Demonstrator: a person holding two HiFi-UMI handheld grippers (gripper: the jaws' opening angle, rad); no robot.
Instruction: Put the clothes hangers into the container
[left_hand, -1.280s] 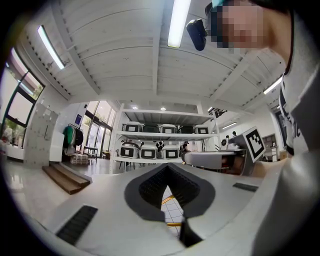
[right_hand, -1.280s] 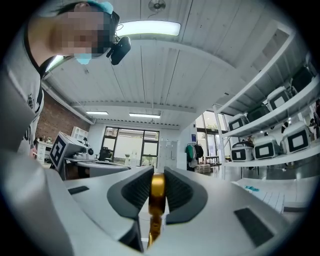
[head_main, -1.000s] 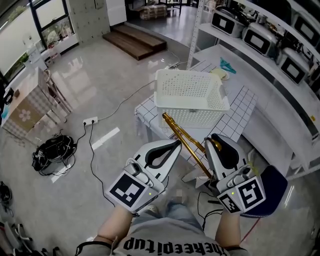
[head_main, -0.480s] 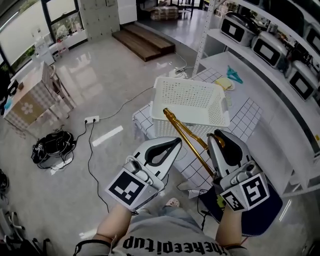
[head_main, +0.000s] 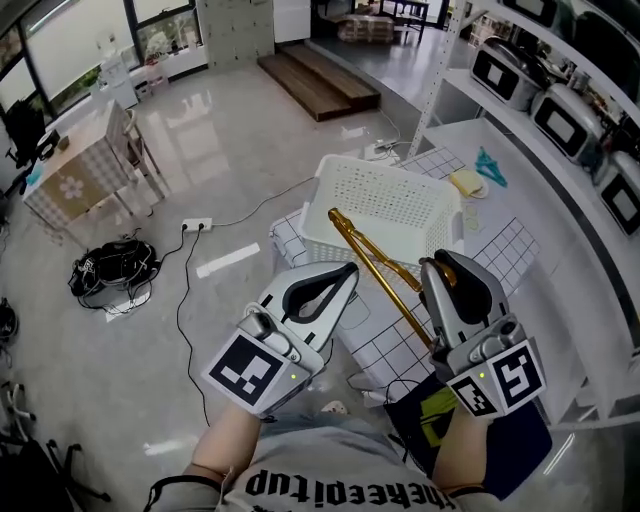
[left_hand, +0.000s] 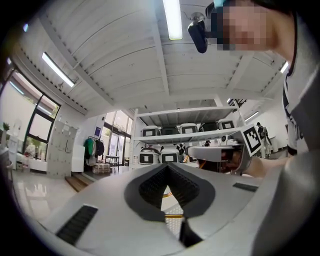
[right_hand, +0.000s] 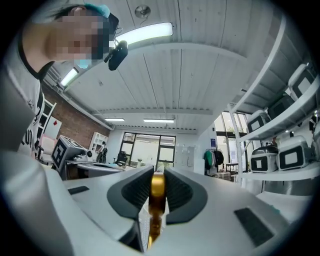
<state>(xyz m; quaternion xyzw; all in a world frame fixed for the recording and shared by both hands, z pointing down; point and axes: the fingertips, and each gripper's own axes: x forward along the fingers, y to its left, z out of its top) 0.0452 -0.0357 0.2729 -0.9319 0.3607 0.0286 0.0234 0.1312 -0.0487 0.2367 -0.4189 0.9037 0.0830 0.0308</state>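
Observation:
My right gripper (head_main: 446, 268) is shut on a gold metal clothes hanger (head_main: 378, 268). The hanger slants up and to the left from the jaws, and its far end lies against the front wall of the white perforated basket (head_main: 392, 204). In the right gripper view the gold hanger (right_hand: 157, 189) stands pinched between the two dark pads. My left gripper (head_main: 346, 276) hovers left of the hanger with its tips together and nothing held. The basket stands on a table with a checked cloth (head_main: 492, 252).
A teal hanger (head_main: 489, 166) and a yellow item (head_main: 466, 182) lie on the white counter behind the basket. Shelves with appliances (head_main: 560, 110) run along the right. A power strip (head_main: 196, 224), cables and a black bag (head_main: 115, 272) lie on the floor at left. A dark blue seat (head_main: 500, 450) is below my right hand.
The head view has drifted, so the basket and table sit a little further right and lower. Both grippers and the gold hanger keep nearly the same pose in front of the basket.

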